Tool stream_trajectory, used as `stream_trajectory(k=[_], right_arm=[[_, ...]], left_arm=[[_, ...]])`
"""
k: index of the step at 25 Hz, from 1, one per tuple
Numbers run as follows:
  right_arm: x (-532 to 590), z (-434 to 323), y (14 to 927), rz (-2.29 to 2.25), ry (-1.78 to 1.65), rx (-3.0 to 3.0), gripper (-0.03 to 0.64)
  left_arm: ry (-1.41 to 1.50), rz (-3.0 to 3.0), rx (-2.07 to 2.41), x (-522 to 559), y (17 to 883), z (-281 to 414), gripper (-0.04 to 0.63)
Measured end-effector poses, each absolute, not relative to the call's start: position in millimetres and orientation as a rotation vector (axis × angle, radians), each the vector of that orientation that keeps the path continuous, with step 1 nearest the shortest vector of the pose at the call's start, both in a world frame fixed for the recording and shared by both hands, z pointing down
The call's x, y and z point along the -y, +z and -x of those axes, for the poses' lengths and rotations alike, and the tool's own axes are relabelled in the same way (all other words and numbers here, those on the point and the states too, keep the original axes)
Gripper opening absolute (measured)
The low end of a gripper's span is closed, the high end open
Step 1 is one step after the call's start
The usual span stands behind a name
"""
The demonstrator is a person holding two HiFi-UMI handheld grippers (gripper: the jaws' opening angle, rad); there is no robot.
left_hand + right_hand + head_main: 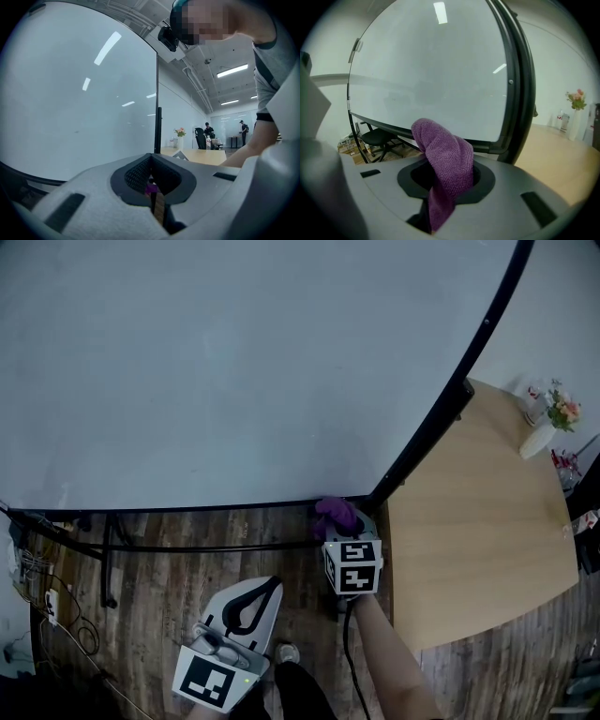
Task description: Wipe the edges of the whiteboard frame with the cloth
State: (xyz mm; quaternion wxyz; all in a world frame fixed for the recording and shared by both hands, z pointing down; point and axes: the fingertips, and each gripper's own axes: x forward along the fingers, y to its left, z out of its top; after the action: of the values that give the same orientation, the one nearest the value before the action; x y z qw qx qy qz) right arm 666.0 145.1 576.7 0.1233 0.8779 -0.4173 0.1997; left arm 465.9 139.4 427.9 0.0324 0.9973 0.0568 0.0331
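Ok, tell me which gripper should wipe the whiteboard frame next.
Right. The right gripper holds the purple cloth by the bottom corner of the whiteboard frame; the left gripper is shut, empty and lower down.
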Motion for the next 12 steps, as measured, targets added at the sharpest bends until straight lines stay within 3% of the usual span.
stream_trajectory(k=[12], right_arm=[[-187.0, -698.7, 575.0, -2.627, 0.585, 1.112, 0.091]], left_arm=[[0.113, -3.058, -0.275, -162.2, 431.5, -494.4, 0.017]])
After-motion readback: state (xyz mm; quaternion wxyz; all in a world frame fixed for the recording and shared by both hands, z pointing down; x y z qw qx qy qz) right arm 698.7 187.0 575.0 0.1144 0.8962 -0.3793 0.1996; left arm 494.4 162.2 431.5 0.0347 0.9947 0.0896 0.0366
